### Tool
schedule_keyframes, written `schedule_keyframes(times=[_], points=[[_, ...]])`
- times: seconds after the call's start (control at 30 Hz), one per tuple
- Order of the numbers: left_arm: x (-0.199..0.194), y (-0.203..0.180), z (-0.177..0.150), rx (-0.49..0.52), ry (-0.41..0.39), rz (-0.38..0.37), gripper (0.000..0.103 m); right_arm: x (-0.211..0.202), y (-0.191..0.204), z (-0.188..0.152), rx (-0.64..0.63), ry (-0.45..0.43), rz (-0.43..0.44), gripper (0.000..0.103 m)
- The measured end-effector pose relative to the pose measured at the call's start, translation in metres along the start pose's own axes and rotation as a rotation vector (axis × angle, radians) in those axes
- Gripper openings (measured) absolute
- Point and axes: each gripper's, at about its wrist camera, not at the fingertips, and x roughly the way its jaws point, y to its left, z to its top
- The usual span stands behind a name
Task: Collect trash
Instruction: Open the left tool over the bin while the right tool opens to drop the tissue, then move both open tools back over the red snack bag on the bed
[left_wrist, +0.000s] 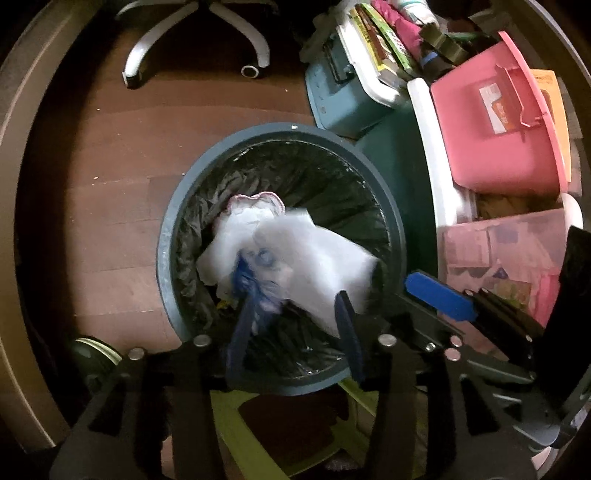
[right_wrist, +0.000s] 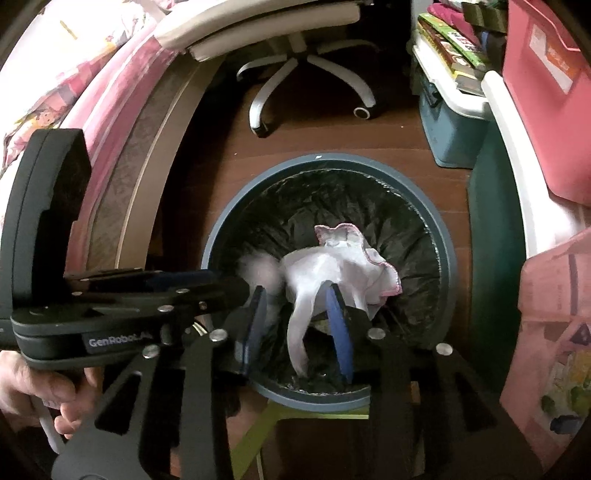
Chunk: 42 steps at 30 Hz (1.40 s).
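- A crumpled white bag (left_wrist: 295, 254), pink-frilled at one end, drops into the black-lined bin (left_wrist: 391, 206) on the wooden floor; it sits over the bin's middle, blurred, seemingly mid-fall
- Left gripper (left_wrist: 291, 325) and right gripper (right_wrist: 299, 325) hang over the near rim; both pairs of fingers are spread, pinching nothing, though the bag's tail dangles between the right ones
- Long axis runs from frilled end, towards the far rim, to the tail by the near rim
- Risk, as judged: the tail could snag a blue pad and be dragged back out when the hands lift
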Motion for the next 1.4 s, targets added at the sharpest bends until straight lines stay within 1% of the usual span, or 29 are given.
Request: schedule_keyframes(times=[0.03,0.1,0.17,0.2,0.23,0.27,0.3,0.33,0.37,0.43,0.63,0.73,0.83,0.87,0.9,0.93,1.0,1.13,1.2,1.3,1.37,1.4], points=[[0.000,0.001,0.000,-0.006,-0.004,0.006,0.052,-0.001,-0.001,0.000,0.006,-0.003,-0.006,0.043],[-0.002,0.001,0.001,-0.005,-0.011,0.007,0.053,-0.002,-0.001,0.001,0.012,-0.009,-0.012,0.047],[-0.005,0.000,0.002,-0.006,-0.022,0.013,0.055,-0.006,-0.001,0.002,0.016,-0.023,-0.021,0.048],[-0.007,0.000,0.003,-0.010,-0.029,0.017,0.056,-0.007,-0.001,0.002,0.018,-0.029,-0.023,0.051],[-0.010,0.001,0.003,-0.016,-0.041,0.020,0.059,-0.010,-0.001,0.003,0.024,-0.042,-0.024,0.057],[-0.014,0.002,0.004,-0.024,-0.057,0.021,0.063,-0.013,-0.001,0.004,0.027,-0.055,-0.023,0.061],[-0.018,0.003,0.004,-0.033,-0.072,0.021,0.066,-0.018,0.001,0.006,0.027,-0.077,-0.023,0.066],[-0.024,0.005,0.005,-0.043,-0.093,0.023,0.071,-0.023,0.004,0.007,0.021,-0.102,-0.024,0.071],[-0.030,0.006,0.005,-0.054,-0.114,0.029,0.078,-0.030,0.007,0.009,0.012,-0.132,-0.024,0.073],[-0.043,0.008,0.004,-0.075,-0.152,0.048,0.085,-0.037,0.012,0.013,0.001,-0.161,-0.019,0.079],[-0.094,0.010,-0.007,-0.111,-0.280,0.090,0.087,-0.069,0.035,0.026,-0.043,-0.251,0.012,0.082],[-0.124,0.013,-0.016,-0.150,-0.361,0.080,0.087,-0.088,0.053,0.030,-0.061,-0.300,0.043,0.083],[-0.162,0.019,-0.033,-0.188,-0.481,0.072,0.087,-0.108,0.076,0.032,-0.099,-0.348,0.072,0.084],[-0.171,0.020,-0.037,-0.198,-0.510,0.071,0.087,-0.113,0.083,0.033,-0.114,-0.359,0.080,0.084],[-0.184,0.024,-0.045,-0.218,-0.555,0.070,0.087,-0.123,0.097,0.033,-0.148,-0.381,0.098,0.084],[-0.193,0.026,-0.049,-0.232,-0.582,0.067,0.087,-0.128,0.102,0.033,-0.162,-0.391,0.104,0.084],[-0.216,0.031,-0.063,-0.268,-0.659,0.049,0.088,-0.139,0.119,0.032,-0.199,-0.417,0.119,0.085],[-0.262,0.049,-0.098,-0.367,-0.805,-0.007,0.088,-0.164,0.159,0.029,-0.288,-0.466,0.176,0.086],[-0.288,0.059,-0.120,-0.408,-0.872,-0.011,0.088,-0.176,0.182,0.028,-0.339,-0.487,0.216,0.086],[-0.315,0.075,-0.146,-0.457,-0.935,-0.004,0.089,-0.186,0.208,0.028,-0.393,-0.492,0.268,0.087],[-0.336,0.090,-0.168,-0.505,-0.976,0.014,0.089,-0.191,0.233,0.027,-0.443,-0.485,0.314,0.087],[-0.346,0.099,-0.181,-0.532,-1.001,0.022,0.089,-0.193,0.253,0.025,-0.485,-0.475,0.349,0.087]])
